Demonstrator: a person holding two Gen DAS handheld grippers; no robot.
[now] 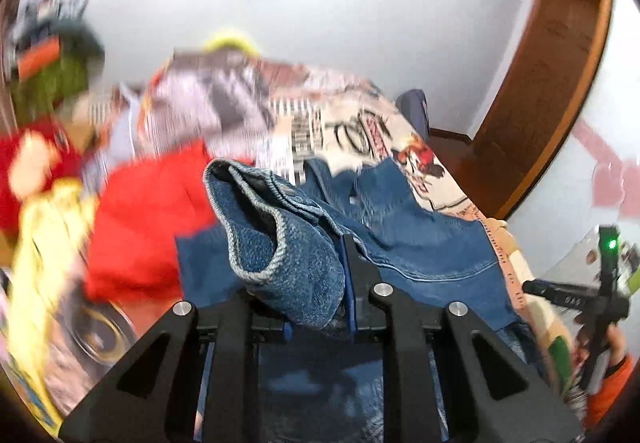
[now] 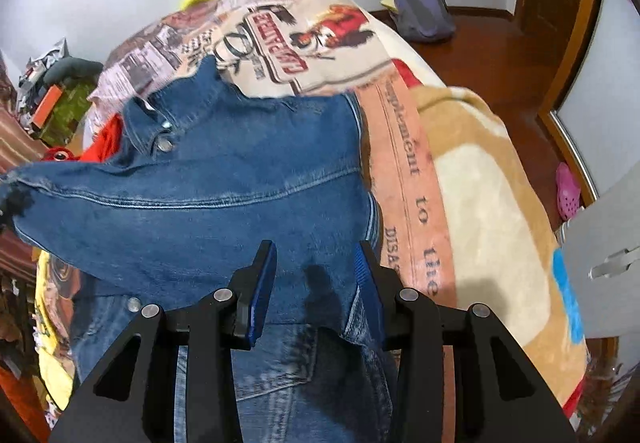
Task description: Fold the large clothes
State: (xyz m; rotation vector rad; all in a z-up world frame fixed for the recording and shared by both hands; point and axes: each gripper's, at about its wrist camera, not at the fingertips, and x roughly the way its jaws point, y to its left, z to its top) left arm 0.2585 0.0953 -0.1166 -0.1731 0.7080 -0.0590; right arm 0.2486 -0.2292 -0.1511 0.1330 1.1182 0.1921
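Observation:
A blue denim jacket (image 2: 224, 203) lies spread on a bed covered by a printed blanket (image 2: 400, 171). My left gripper (image 1: 316, 263) is shut on the jacket's sleeve cuff (image 1: 280, 243), which bulges up between its fingers; the cloth hides the left finger. The sleeve is lifted off the bed, and in the right wrist view it stretches away to the left edge. My right gripper (image 2: 316, 263) points down over the jacket's lower body. Its blue pads (image 2: 262, 291) stand apart, with nothing pinched between them.
A red garment (image 1: 140, 223) and a yellow cloth (image 1: 48, 243) lie left of the jacket. On the wooden floor to the right are a grey-purple bag (image 2: 424, 7) and a pink shoe (image 2: 566, 195). A hand in an orange sleeve (image 1: 612, 375) shows at the right.

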